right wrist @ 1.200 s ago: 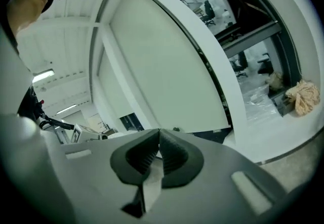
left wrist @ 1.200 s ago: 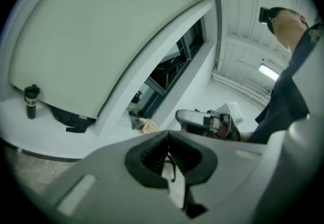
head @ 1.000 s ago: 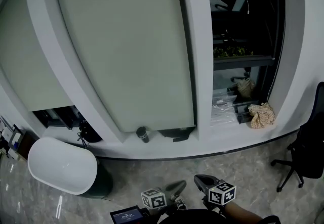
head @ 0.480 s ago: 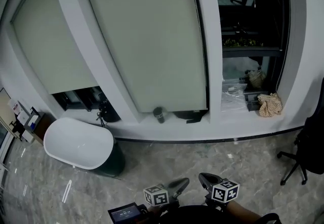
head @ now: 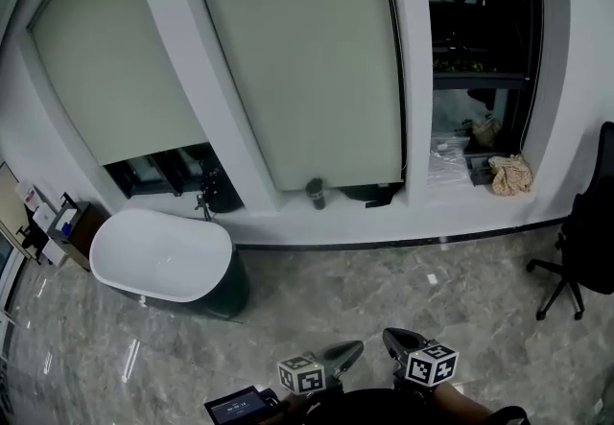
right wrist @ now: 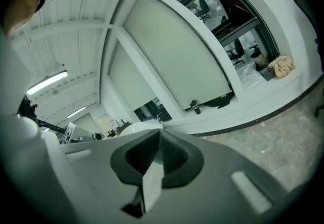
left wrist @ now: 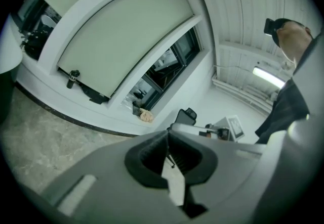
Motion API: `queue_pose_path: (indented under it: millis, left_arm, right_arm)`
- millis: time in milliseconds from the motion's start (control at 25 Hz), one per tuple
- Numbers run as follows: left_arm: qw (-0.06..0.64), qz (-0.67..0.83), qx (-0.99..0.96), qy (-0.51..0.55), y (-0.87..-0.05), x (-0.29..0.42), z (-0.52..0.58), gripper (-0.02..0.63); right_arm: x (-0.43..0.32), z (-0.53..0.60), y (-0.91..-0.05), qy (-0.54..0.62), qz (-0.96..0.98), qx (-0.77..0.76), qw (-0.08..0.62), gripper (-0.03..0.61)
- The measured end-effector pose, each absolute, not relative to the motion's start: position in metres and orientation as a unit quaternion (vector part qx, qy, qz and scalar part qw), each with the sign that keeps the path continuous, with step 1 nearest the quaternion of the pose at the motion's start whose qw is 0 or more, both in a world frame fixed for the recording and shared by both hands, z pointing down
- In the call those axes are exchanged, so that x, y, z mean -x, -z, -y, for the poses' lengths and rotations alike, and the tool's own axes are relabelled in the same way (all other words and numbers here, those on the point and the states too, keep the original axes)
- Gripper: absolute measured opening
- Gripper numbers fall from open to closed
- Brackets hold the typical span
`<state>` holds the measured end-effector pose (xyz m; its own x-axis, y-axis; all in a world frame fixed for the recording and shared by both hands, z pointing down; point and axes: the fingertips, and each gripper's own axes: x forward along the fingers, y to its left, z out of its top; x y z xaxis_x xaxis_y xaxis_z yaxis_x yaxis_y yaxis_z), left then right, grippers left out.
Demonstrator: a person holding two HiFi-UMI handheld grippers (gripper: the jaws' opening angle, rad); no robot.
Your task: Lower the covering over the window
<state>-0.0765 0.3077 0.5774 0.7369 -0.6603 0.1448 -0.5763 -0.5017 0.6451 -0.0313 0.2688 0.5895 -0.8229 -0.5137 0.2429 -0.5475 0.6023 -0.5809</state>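
Three windows line the far wall in the head view. The middle blind (head: 297,49) hangs almost to the sill, the left blind (head: 115,68) stops higher, and the right window (head: 480,39) is uncovered and dark. My left gripper (head: 353,347) and right gripper (head: 389,335) sit at the bottom edge, over the floor and far from the windows. Both are shut with nothing in them. The left gripper view shows its jaws (left wrist: 167,134) pressed together, and the right gripper view shows the same for its own (right wrist: 159,134).
A white oval tub (head: 158,255) stands on the marble floor below the left window. A dark cup (head: 315,193) and a beige cloth (head: 510,174) lie on the sill (head: 384,222). A black office chair (head: 585,241) is at the right.
The window wall has shifted up and right in the head view, more floor shows, and the white tub has come fully into view. Both grippers stay shut and low in the picture.
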Motion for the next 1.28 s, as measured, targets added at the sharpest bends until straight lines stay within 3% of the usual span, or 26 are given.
queue_pose_path:
  millis: [160,440,760,1280]
  left_arm:
    - [0.362,0.342,-0.865,0.061,-0.582,0.078,-0.345,0.002]
    - [0.32,0.367,-0.87,0.081,-0.554,0.052,-0.35,0.002]
    - [0.311,0.364,-0.873,0.092,-0.551,-0.009,-0.351,0.002]
    - [0.333,0.393,-0.854,0.074,-0.56,0.013,-0.349,0.002]
  right_arm:
    - [0.028,-0.31,-0.584,-0.318,0.894,-0.315,0.031,0.008]
    - [-0.01,-0.316,-0.56,-0.295,0.901,-0.317,0.014,0.008]
    - [-0.048,-0.327,-0.563,-0.304,0.907,-0.292,0.025,0.008]
    - [-0.037,-0.324,-0.569,-0.334,0.897,-0.29,0.01,0.008]
